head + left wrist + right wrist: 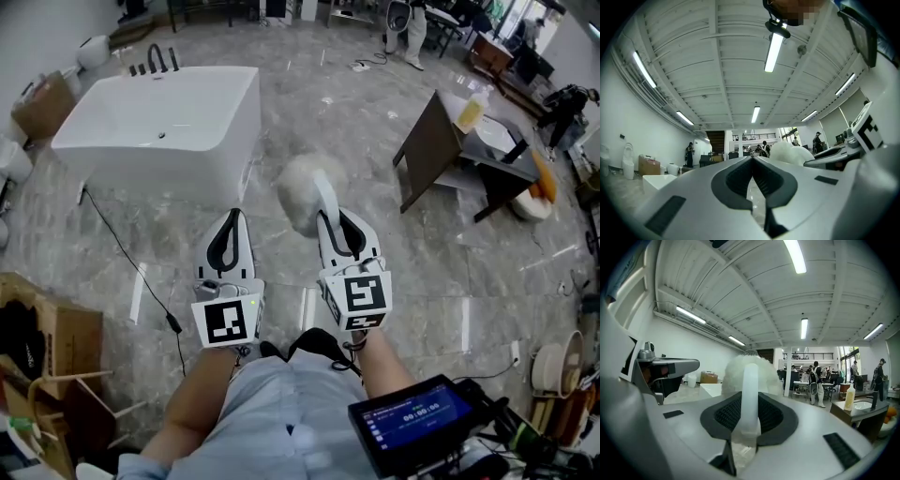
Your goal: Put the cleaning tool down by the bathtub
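- Right of the bathtub (159,122) and nearer the person, the right hand-held gripper (334,221) is held level above the grey marble floor (309,84). Its jaws are clamped on the cleaning tool (314,192).
- The right gripper view shows the ribbed pads pressing on either side of the tool's white handle (750,376). The fluffy white head (738,364) stands out past the jaw tips.
- From the head view, that head hangs in the air just off the bathtub's near right corner. It touches neither the tub wall nor the floor.
- On the bathtub's side of the right one, the left hand-held gripper (233,220) is held just beside it. Its jaws are together at the tips with nothing between them, and it tilts slightly upward.
- The bathtub is white and freestanding, with dark tap fittings (155,61) at its far rim.
- A black cable (131,267) trails over the floor from the bathtub's near left corner toward the person.
- A cardboard box (42,103) stands just left of the bathtub.
- Well to the right of the bathtub is a dark tabletop (492,155) carrying a yellow bottle (472,112). A dark board (429,150) leans against its bathtub-facing side.
- Farthest from the bathtub, at the person's right side, a small lit screen (412,417) faces up.
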Demonstrator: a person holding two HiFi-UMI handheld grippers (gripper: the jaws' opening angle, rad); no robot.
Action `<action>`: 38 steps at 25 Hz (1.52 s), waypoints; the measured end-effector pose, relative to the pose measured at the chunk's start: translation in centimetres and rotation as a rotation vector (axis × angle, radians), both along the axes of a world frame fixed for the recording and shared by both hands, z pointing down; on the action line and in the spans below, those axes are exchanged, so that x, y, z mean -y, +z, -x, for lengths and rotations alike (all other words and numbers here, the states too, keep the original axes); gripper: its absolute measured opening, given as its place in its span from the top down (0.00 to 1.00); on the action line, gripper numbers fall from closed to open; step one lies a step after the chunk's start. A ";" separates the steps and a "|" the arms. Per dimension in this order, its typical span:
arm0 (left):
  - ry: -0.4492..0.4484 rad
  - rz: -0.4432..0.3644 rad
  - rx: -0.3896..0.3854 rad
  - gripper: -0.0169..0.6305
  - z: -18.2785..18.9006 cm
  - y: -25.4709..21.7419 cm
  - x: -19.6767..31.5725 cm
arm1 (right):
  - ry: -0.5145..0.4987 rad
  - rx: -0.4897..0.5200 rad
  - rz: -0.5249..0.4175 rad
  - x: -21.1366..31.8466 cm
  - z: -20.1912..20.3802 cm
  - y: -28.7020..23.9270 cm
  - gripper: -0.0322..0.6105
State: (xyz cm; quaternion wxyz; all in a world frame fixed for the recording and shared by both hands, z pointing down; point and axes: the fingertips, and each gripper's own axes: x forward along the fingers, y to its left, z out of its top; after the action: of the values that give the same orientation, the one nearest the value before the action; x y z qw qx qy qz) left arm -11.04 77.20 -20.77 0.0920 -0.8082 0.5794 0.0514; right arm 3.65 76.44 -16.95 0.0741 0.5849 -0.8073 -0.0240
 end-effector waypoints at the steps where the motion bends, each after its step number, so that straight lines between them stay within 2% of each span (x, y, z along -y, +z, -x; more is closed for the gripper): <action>1: 0.001 0.009 0.004 0.95 0.3 0.5 0.6 | 0.004 -0.003 0.002 0.5 0.2 0.2 0.80; 10: 0.009 0.042 0.006 0.95 0.0 3.0 7.0 | 0.049 0.012 0.030 6.6 -1.4 2.3 0.80; 24: -0.011 0.070 0.074 0.95 -4.8 4.7 27.4 | 0.019 0.085 0.122 27.3 -5.5 6.5 0.80; 27: -0.029 0.053 0.083 0.95 -5.9 3.7 30.9 | 0.004 0.101 0.114 30.9 -6.7 5.7 0.80; 38: -0.072 -0.023 0.104 0.95 -4.6 -0.1 37.0 | -0.035 0.099 0.041 37.8 -5.7 2.6 0.80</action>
State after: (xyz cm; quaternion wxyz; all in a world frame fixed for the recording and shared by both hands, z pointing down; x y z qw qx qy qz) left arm -6.42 40.16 -20.83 0.1332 -0.7873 0.6019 0.0125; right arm 9.36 38.69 -14.39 0.0455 0.5694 -0.8206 0.0203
